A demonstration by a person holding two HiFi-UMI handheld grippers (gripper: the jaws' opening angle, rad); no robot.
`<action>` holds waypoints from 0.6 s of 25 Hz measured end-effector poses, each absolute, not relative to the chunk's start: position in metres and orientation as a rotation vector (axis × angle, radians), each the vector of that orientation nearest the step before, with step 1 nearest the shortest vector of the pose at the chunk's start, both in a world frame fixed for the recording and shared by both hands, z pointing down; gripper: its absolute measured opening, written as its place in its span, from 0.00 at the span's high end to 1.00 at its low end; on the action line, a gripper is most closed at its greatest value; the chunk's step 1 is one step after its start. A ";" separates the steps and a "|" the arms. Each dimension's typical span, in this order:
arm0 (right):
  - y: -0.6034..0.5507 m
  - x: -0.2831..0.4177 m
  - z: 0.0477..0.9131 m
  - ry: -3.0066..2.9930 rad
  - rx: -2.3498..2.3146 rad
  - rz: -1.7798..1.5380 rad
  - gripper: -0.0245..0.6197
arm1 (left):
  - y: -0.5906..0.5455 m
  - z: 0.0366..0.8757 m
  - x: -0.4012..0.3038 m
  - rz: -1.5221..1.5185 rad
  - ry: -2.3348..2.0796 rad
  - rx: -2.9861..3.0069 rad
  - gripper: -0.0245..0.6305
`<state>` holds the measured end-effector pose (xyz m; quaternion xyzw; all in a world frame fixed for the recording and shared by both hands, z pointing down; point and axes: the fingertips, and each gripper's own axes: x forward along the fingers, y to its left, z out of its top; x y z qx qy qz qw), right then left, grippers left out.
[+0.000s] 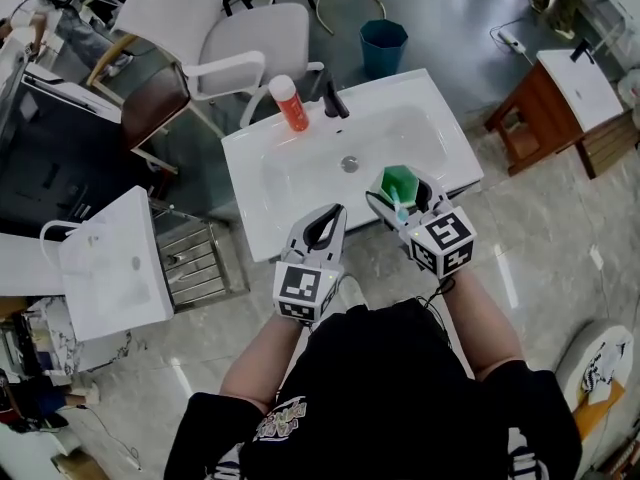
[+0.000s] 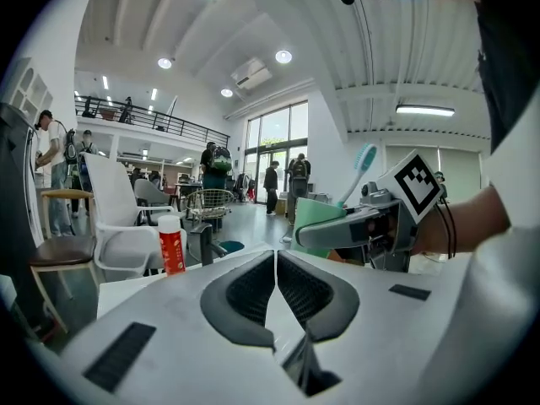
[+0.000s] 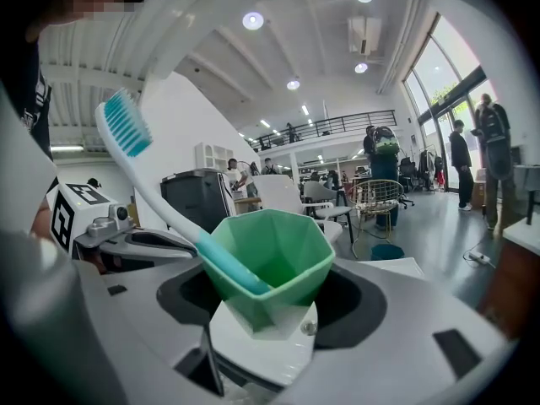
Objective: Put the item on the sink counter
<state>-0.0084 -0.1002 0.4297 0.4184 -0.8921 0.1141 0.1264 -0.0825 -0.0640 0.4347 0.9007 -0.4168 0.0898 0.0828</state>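
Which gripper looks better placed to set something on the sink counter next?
Right. The right gripper grips the green cup holding a toothbrush, just over the front edge of the sink counter. The left gripper is shut on nothing.

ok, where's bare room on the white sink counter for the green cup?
Bare: back-right corner of the white sink counter, right of the black faucet; also the left rim in front of the orange white-capped bottle. Crowded: the back rim between bottle and faucet.
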 end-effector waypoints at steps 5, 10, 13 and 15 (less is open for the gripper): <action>-0.109 -0.015 0.429 -2.584 1.229 0.322 0.42 | -0.071 0.434 -0.088 0.250 -1.225 2.695 0.93; -0.122 -0.008 0.429 -2.577 1.235 0.309 0.42 | -0.078 0.436 -0.082 0.251 -1.212 2.700 0.93; -0.133 0.000 0.429 -2.577 1.224 0.302 0.42 | -0.084 0.437 -0.075 0.253 -1.215 2.695 0.93; -0.142 0.004 0.430 -2.580 1.207 0.297 0.42 | -0.090 0.438 -0.069 0.250 -1.227 2.687 0.93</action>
